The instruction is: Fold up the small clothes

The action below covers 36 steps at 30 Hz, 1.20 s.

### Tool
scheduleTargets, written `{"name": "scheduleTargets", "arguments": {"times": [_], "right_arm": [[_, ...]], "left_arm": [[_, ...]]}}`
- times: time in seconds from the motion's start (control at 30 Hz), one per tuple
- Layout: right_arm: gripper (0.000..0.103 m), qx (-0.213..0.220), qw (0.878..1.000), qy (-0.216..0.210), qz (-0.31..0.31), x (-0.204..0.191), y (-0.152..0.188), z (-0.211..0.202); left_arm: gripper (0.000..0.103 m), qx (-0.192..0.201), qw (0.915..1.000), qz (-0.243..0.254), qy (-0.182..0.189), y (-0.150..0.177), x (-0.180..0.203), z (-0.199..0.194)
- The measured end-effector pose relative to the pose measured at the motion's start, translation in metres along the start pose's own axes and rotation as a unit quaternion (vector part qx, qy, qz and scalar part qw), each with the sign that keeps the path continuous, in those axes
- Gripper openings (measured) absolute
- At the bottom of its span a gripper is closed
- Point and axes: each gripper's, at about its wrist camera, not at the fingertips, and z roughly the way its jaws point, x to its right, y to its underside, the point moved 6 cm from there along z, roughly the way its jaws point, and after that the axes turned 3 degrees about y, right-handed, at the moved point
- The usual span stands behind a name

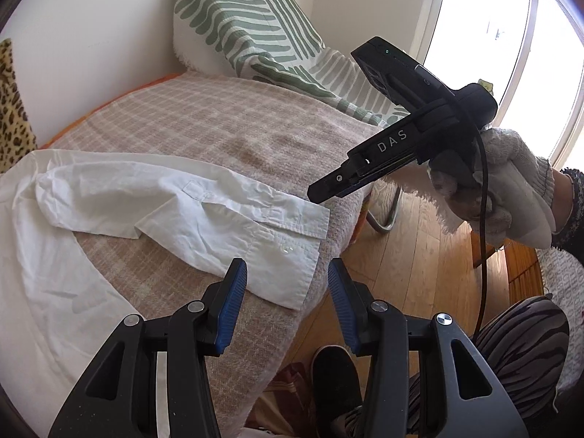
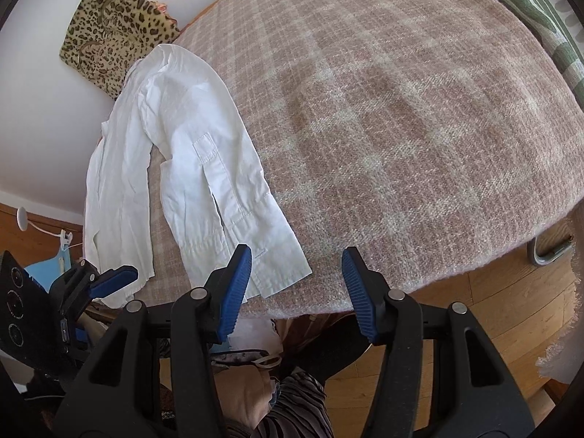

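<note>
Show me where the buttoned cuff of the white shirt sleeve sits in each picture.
Left wrist view: the white cotton shirt's cuff lies at lower centre, just beyond the tongs.
Right wrist view: cuff at lower centre-left, near the bed's edge.
Shared landmark: the pink checked woven blanket.

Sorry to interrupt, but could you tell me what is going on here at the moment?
A person is about to fold a white shirt that lies spread on a checked blanket covering a bed. They hold a gripper in each hand. The left gripper and the right gripper both hover over the sleeve cuff near the blanket's edge, jaws open with nothing between them. The shirt is not yet folded, and neither gripper holds it.
</note>
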Motion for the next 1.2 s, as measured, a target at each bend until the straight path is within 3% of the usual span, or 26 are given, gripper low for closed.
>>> {"name": "scheduleTargets", "arguments": {"times": [0.17,0.2,0.23,0.37,0.5,0.67,0.73,0.8,0.83,0.9,1.1,1.2], "right_arm": [[0.034,-0.013,1.0,0.012,-0.02,-0.013,0.005,0.014],[0.015,-0.021,1.0,0.002,-0.017,-0.015,0.005,0.016],[0.007,-0.031,0.999,-0.019,-0.002,-0.017,0.006,0.017],[0.006,-0.026,0.999,-0.043,0.017,-0.023,0.003,0.012],[0.006,-0.011,0.995,-0.096,0.036,-0.031,-0.002,-0.008],[0.006,-0.001,0.992,-0.122,0.043,-0.04,-0.003,-0.026],[0.006,-0.002,0.991,-0.125,0.044,-0.042,-0.003,-0.027],[0.006,-0.006,0.991,-0.122,0.048,-0.043,-0.002,-0.026],[0.006,-0.009,0.991,-0.123,0.05,-0.043,-0.001,-0.025],[0.006,-0.013,0.99,-0.127,0.054,-0.043,-0.001,-0.024],[0.009,-0.022,0.984,-0.168,0.056,-0.047,-0.014,-0.034],[0.012,0.0,0.983,-0.176,0.051,-0.043,-0.034,-0.045]], "left_arm": [[0.045,-0.007,0.9999,0.007,0.009,-0.001,0.006,0.019],[0.045,-0.007,0.9999,0.01,0.01,-0.001,0.007,0.022],[0.045,-0.007,0.9998,0.013,0.013,0.0,0.01,0.025],[0.062,0.0,0.9999,0.015,0.007,0.001,0.015,0.034],[0.062,0.024,0.9996,0.006,-0.014,-0.004,0.011,0.041],[0.061,0.061,0.9973,-0.035,-0.023,-0.014,-0.003,0.045],[0.049,0.073,0.9963,-0.042,-0.018,-0.016,-0.006,0.045],[0.017,0.075,0.9959,-0.05,-0.004,-0.019,-0.008,0.047],[0.012,0.08,0.995,-0.059,0.006,-0.019,-0.01,0.045],[0.006,0.097,0.9925,-0.071,0.019,-0.02,-0.015,0.039],[0.003,0.129,0.9848,-0.111,0.033,-0.016,-0.032,0.019],[0.003,0.147,0.9809,-0.123,0.033,-0.015,-0.039,0.003]]}}
